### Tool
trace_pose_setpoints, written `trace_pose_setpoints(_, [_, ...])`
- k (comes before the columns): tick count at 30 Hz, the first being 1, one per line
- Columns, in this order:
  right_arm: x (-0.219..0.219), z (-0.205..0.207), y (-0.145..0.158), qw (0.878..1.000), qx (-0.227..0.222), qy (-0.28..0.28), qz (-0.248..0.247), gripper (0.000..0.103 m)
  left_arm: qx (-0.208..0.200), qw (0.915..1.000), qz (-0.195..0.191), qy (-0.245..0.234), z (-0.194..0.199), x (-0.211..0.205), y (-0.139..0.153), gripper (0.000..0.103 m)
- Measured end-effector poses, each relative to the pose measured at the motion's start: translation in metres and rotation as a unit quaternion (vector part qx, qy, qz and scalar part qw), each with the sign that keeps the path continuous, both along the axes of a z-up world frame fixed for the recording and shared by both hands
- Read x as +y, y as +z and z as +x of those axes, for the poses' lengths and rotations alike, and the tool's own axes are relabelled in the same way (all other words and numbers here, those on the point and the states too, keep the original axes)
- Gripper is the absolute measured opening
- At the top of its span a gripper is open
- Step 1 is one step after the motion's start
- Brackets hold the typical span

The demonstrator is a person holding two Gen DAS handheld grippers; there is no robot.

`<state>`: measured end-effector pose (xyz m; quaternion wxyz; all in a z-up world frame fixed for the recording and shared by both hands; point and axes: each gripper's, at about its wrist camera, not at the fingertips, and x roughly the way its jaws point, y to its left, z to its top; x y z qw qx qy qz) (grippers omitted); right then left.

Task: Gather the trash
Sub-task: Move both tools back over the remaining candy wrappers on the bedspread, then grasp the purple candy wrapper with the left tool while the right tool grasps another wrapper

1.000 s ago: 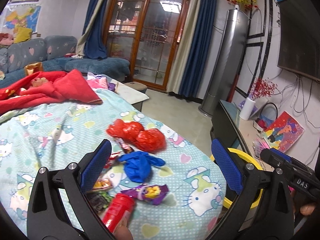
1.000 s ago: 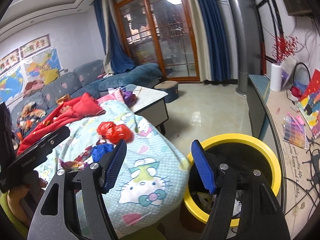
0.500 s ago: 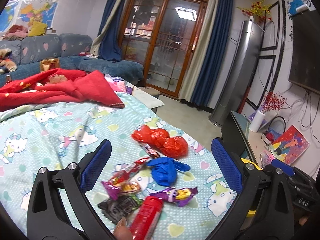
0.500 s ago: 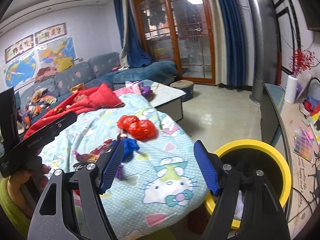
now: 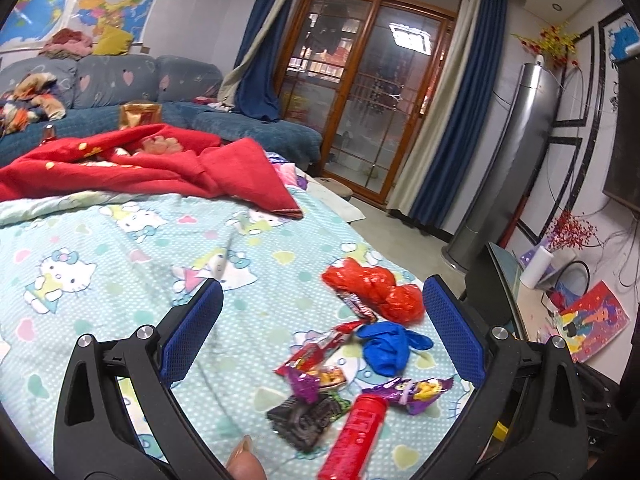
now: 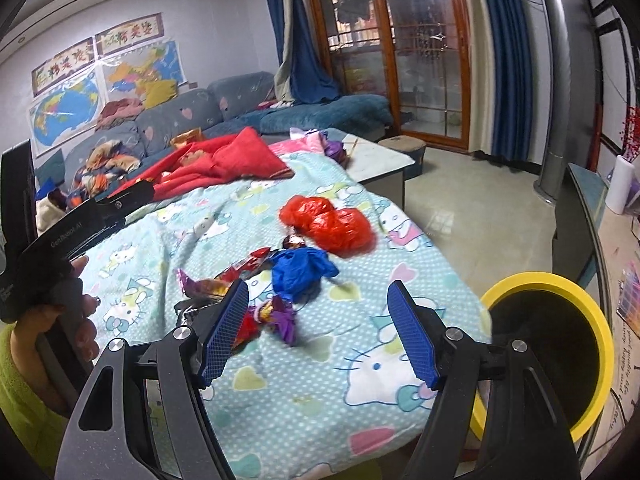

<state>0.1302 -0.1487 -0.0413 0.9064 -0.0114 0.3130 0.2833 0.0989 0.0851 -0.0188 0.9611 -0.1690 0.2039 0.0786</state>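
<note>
Tongs on both sides, left tongs (image 5: 322, 334) and right tongs (image 6: 316, 330), gape wide above the wrappers (image 5: 316, 364), gripping nothing.

A home's living room: a blue sofa (image 5: 120, 80) strewn with clothes, wall maps (image 6: 68, 108), blue curtains (image 5: 452, 120) beside wood-framed glass doors (image 5: 360, 92), a tower air conditioner (image 5: 504, 160), and a cartoon-cat quilt (image 5: 100, 260) with a red blanket (image 5: 160, 164).
</note>
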Motion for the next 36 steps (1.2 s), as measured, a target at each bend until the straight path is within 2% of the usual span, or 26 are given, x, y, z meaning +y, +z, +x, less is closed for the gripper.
trace_pose_setpoints(12, [0.033,0.016,-0.023,0.999,0.038,0.032,-0.019,0.069,0.044,0.9988,-0.019,-0.009,-0.005,0.023,-0.029,0.092])
trace_pose_setpoints(15, [0.041,0.020,-0.031,0.998,0.047,0.042,-0.026,0.069,0.062,0.9974,-0.030,-0.018,-0.002,0.025,-0.039,0.083])
trace_pose_setpoints(20, [0.051,0.032,-0.046,0.996,0.066,0.051,-0.028,0.058,0.086,0.9946,-0.044,-0.039,0.004,0.022,-0.054,0.069])
trace_pose_setpoints(26, [0.050,0.042,-0.060,0.994,0.096,0.054,-0.017,0.042,0.104,0.9906,-0.051,-0.072,0.011,0.012,-0.066,0.055])
trace_pose_setpoints(28, [0.050,0.043,-0.063,0.993,0.103,0.061,-0.015,0.029,0.109,0.9896,-0.054,-0.077,0.013,0.011,-0.068,0.049])
trace_pose_setpoints(33, [0.050,0.038,-0.063,0.992,0.098,0.073,-0.015,0.028,0.121,0.9873,-0.061,-0.084,0.017,0.010,-0.075,0.042])
trace_pose_setpoints(36, [0.050,0.036,-0.063,0.992,0.096,0.074,-0.014,0.027,0.124,0.9866,-0.060,-0.088,0.018,0.007,-0.077,0.031])
